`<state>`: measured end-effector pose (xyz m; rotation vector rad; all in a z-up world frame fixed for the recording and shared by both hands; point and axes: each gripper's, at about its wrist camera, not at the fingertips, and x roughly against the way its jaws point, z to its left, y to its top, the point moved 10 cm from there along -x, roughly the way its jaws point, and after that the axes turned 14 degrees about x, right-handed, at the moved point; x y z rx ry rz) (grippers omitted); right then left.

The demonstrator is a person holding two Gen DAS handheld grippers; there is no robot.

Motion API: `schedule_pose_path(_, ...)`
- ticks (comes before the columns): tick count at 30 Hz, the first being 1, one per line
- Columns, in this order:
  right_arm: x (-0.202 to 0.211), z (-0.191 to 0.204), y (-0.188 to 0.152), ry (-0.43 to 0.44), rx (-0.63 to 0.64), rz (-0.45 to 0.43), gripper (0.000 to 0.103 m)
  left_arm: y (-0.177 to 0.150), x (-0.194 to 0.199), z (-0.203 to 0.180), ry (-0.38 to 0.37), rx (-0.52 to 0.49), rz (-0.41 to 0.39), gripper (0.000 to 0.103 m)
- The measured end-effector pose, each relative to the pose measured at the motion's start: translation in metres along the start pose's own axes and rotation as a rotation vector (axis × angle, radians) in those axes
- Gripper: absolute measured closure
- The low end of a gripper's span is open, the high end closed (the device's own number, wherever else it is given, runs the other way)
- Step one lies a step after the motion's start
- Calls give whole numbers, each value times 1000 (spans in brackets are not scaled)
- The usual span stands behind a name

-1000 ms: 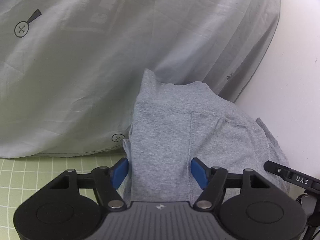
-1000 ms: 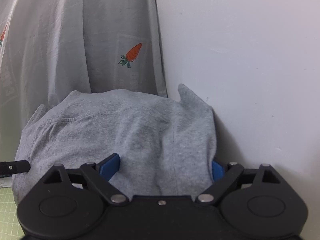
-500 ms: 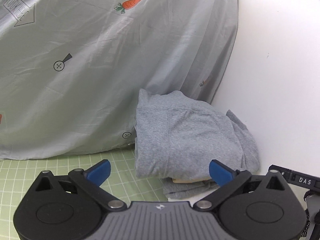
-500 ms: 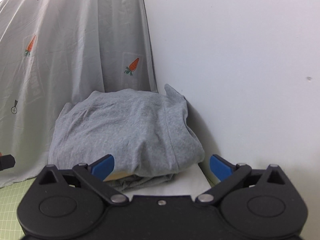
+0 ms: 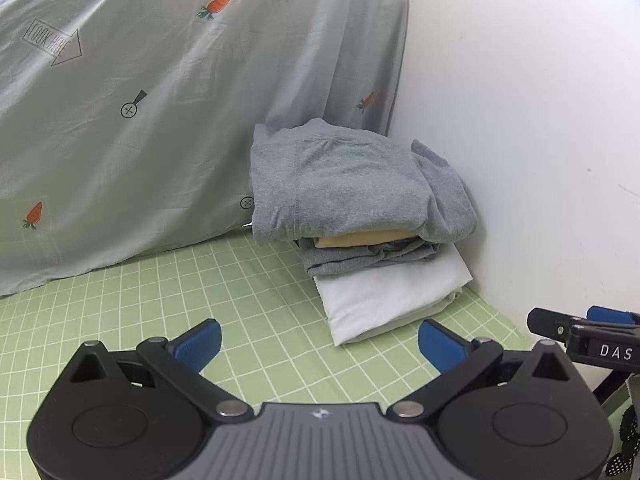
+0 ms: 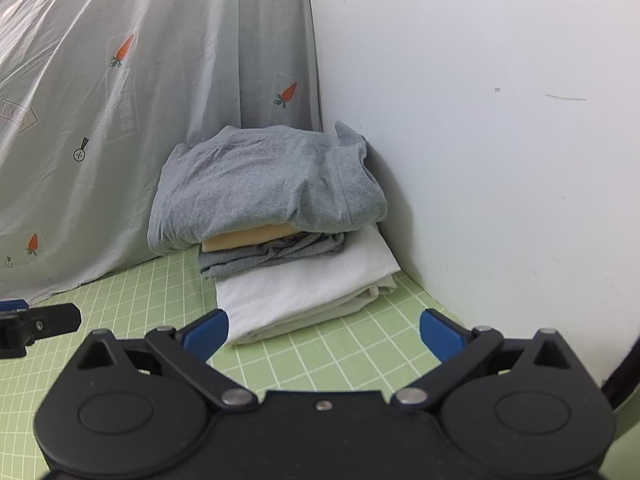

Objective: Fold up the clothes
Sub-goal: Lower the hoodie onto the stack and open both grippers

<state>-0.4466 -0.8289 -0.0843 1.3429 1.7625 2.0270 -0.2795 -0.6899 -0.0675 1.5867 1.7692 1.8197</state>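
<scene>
A folded grey garment (image 5: 352, 184) lies on top of a stack in the corner, over a tan piece (image 5: 360, 238), a darker grey piece (image 5: 360, 258) and a folded white piece (image 5: 388, 292). The same stack shows in the right wrist view, with the grey garment (image 6: 264, 184) above the white piece (image 6: 304, 284). My left gripper (image 5: 318, 346) is open and empty, pulled back from the stack above the mat. My right gripper (image 6: 322, 334) is open and empty, just short of the white piece's front edge.
A green grid mat (image 5: 160, 292) covers the table. A grey carrot-print sheet (image 5: 160, 80) hangs behind and left of the stack. A white wall (image 6: 500, 120) stands on the right. The right gripper's tip (image 5: 580, 336) shows at the left view's right edge.
Both grippers have opened, let go of the grey garment and drawn back from the stack. The garment now rests on top of the pile.
</scene>
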Motion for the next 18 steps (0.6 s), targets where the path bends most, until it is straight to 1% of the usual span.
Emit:
schedule_pose_path(3,13,5,-11,9,-3,11,0,-10,9,-2,-19,3,17,0)
schedule_pose_path(10,35,14,-28,24,4,21,0,-25,29,1,-32,15,16,0)
schedule_pose_path(18,44,15,-32,29,6,18,0,-29,39,2,-33,37,15,0)
